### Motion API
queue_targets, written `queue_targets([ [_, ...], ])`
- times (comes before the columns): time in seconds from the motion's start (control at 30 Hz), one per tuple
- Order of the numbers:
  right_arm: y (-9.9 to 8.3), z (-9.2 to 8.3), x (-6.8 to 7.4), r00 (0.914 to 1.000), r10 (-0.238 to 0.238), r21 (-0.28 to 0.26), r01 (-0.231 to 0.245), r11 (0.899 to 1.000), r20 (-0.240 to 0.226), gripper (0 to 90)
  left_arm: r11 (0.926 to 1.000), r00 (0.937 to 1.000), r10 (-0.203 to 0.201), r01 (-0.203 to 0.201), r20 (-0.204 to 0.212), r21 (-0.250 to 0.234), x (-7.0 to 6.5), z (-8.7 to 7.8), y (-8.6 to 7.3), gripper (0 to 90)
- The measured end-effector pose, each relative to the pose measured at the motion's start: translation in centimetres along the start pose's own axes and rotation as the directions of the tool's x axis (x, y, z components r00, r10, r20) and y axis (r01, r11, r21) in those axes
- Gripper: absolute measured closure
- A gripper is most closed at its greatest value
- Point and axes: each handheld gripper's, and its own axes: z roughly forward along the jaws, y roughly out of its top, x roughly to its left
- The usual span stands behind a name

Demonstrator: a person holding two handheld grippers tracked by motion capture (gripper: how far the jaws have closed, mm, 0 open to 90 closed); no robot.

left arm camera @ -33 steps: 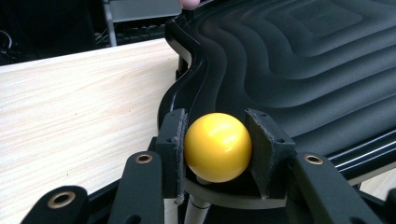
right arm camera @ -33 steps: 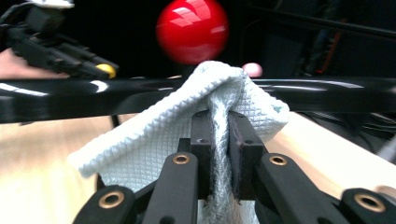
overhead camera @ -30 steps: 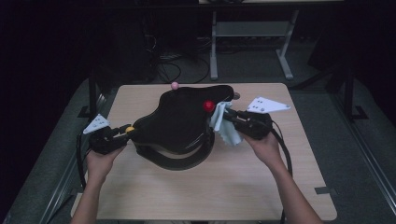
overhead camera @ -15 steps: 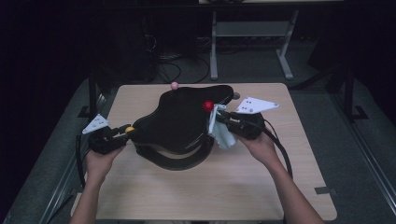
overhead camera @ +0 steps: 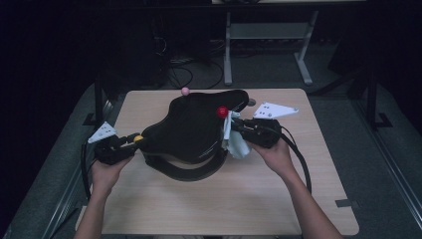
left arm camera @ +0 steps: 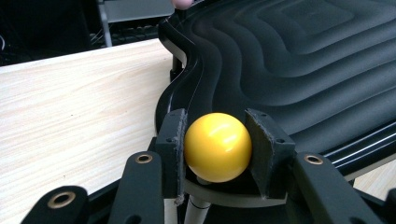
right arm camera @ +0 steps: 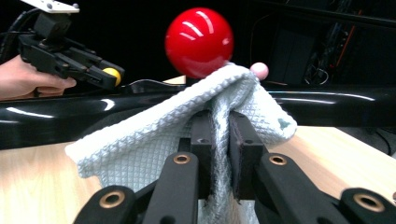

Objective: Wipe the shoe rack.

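A black ridged tray-like device (overhead camera: 191, 127) with ball-topped knobs sits mid-table. My left gripper (overhead camera: 130, 142) at its left end is shut on the yellow ball knob (left arm camera: 217, 147), one pad on each side. My right gripper (overhead camera: 234, 130) at the device's right side is shut on a pale waffle-weave cloth (right arm camera: 163, 144), which drapes over the jaws and touches the underside of the red ball knob (right arm camera: 199, 42). That red ball (overhead camera: 222, 111) stands on the device's right edge. A pink ball knob (overhead camera: 185, 91) tops the far end. The device's glossy black rim (right arm camera: 327, 105) crosses the right gripper view.
The light wooden table (overhead camera: 278, 194) has bare surface in front of and right of the device. Beyond its far edge lie a dark floor, cables and a grey metal stand (overhead camera: 263, 30). Cables trail from both grippers off the table's sides.
My right gripper with the cloth has edged slightly left, closer against the red ball. The left gripper has stayed put on the yellow ball.
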Motion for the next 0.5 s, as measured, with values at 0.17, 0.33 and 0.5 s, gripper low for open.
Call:
queue_targets([
  [0.17, -0.1, -0.1, 0.4, 0.9996, -0.002, 0.002, 0.002, 1.000, -0.027, 81.7, 1.0000, 1.0000, 0.004, -0.004, 0.001, 0.005, 0.1, -0.2, 0.0, 60.2],
  [0.33, -0.4, -0.2, 0.9, 0.9987, 0.008, -0.012, -0.009, 1.000, -0.050, 81.8, 0.9999, 1.0000, 0.006, -0.006, 0.004, 0.009, 0.1, -0.4, -0.1, 60.2],
  [0.5, -0.4, -0.4, 1.6, 0.9982, -0.007, -0.006, 0.007, 1.000, -0.059, 81.8, 0.9998, 0.9999, 0.010, -0.010, 0.002, 0.015, 0.2, -0.7, -0.1, 60.2],
])
